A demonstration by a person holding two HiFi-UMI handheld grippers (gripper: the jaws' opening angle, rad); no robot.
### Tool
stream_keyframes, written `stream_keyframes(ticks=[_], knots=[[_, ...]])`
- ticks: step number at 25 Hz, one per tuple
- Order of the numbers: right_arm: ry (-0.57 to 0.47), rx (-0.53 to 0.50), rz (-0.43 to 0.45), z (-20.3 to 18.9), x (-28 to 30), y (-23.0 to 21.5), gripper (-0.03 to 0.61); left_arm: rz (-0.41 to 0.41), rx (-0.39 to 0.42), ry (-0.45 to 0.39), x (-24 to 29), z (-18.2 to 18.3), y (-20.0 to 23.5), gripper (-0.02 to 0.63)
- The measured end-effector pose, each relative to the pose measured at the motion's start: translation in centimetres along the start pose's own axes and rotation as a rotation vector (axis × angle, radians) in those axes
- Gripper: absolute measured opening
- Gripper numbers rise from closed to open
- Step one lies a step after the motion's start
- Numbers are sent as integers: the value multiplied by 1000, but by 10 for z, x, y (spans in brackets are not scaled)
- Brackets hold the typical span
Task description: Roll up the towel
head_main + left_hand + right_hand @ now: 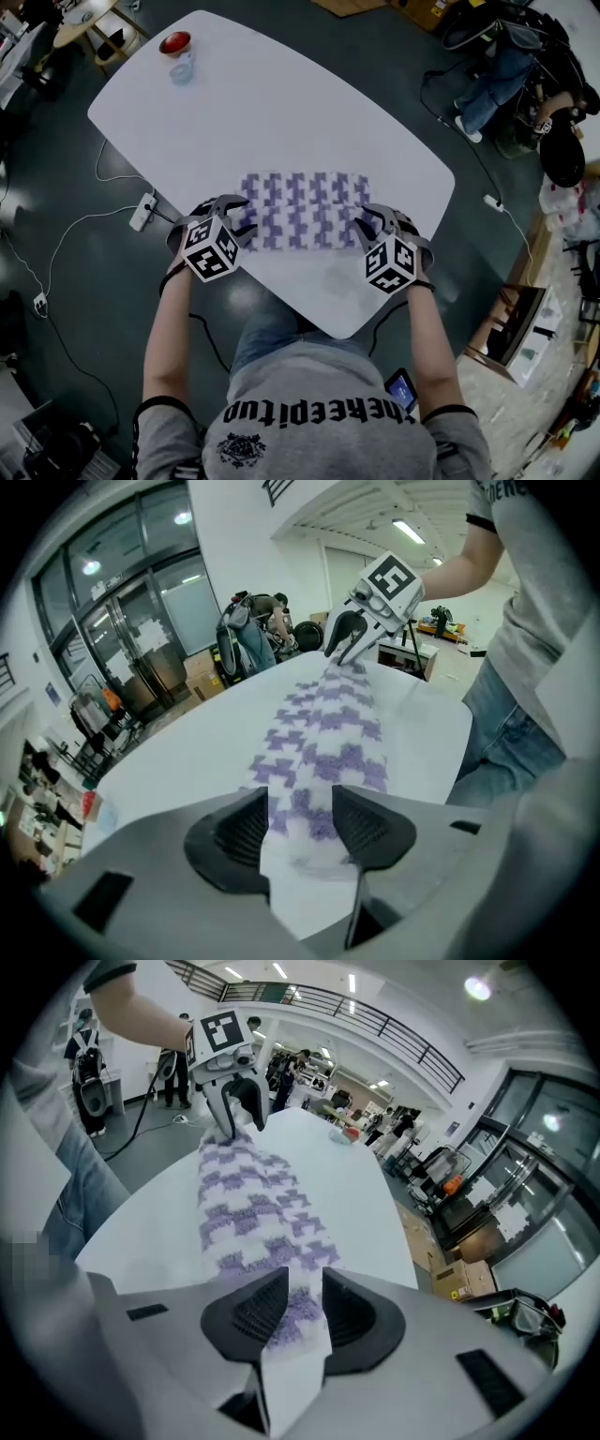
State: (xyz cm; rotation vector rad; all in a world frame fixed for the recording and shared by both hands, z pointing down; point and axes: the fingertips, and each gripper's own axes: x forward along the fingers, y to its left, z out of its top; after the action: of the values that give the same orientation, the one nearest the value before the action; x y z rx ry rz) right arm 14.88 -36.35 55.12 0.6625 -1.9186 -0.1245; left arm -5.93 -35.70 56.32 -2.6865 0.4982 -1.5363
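Purple-checked towel (302, 211) ends hide under left gripper (239, 220) and right gripper (368, 223), both jaws spread.

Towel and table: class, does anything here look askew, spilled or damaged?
Nothing stands out. The purple-patterned towel lies spread out near the front edge of the white table, with no tear or spill visible. The red bowl sits at the far corner.

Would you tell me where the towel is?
Head view: the towel lies on the table by its near edge, between the left tool and right tool.
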Motion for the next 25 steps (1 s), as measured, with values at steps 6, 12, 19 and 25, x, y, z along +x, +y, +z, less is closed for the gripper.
stream_keyframes(ticks=[6,12,19,25], knots=[[-38,-43,-7,-6,-28,13,113,58,89,-34,-17,25,-25,193],[5,-93,69,-11,-12,62,156,-18,83,30,4,-2,-65,230],[79,-116,63,-32,5,68,190,-9,56,93,21,-15,-65,250],[116,-118,25,-35,25,57,175,23,100,138,36,-22,-53,241]])
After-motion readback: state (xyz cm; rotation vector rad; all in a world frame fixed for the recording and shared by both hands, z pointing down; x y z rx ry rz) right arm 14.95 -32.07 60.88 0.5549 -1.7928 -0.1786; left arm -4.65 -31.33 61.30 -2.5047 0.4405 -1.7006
